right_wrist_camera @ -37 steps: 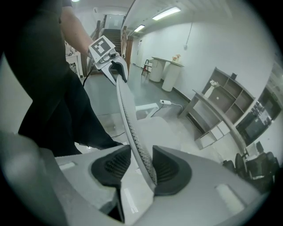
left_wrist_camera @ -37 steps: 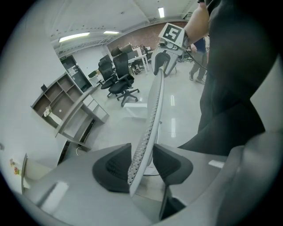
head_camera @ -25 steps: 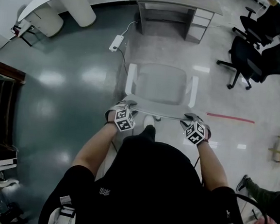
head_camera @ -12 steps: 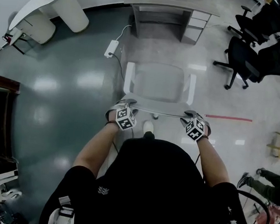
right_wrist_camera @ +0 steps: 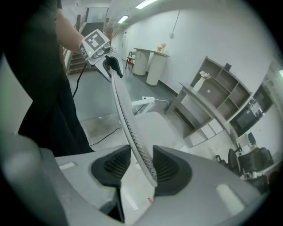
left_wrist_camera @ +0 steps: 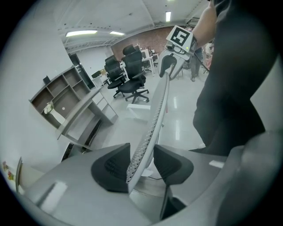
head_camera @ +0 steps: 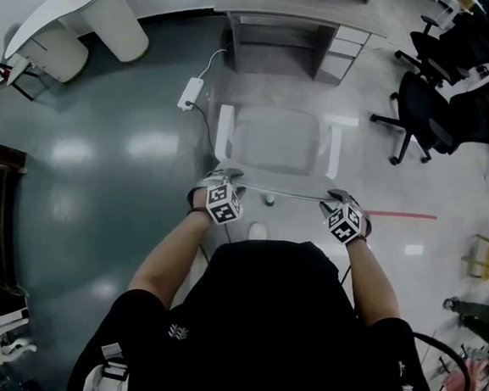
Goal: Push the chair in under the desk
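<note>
Chair sits on floor short of desk, seat toward it; only head view shows that gap. L gripper & R gripper clamp backrest top edge, one per end. Gripper views add: mesh rim pinched btwn pads, each gripper seeing the other at far end.
</note>
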`<state>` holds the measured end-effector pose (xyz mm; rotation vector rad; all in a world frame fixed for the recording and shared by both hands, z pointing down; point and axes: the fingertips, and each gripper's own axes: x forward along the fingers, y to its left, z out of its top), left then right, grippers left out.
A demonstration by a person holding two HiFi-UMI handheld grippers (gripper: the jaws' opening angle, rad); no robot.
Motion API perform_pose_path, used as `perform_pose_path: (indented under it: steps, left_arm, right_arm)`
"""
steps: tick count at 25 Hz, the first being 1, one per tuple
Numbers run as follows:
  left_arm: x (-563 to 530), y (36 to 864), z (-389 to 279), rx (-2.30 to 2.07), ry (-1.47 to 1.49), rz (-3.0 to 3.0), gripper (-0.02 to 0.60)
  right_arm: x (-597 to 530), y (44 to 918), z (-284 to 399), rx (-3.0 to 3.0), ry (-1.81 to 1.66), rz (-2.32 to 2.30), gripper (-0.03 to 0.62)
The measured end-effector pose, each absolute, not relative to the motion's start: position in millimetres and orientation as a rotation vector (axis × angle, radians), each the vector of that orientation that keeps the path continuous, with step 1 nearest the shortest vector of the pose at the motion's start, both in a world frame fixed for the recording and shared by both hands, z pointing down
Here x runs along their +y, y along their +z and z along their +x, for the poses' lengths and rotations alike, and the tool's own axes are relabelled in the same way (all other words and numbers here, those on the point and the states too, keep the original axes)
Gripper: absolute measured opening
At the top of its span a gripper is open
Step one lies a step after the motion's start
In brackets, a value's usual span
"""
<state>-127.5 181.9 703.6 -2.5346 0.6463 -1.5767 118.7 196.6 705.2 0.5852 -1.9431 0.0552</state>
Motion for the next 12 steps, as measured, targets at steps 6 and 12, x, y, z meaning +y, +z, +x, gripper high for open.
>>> perform_pose_path:
  steps: [6,12]
  left_arm:
    - [139,704,-131,0.636,-1.575,-2.543,0.172]
    - [100,704,-137,0.649,-1.574,-2.532,0.171]
  right_arm:
    - [152,706,115,-1.928,0.062,0.603,0.16]
    - [111,706,109,-1.941,0.047,0.594,0.16]
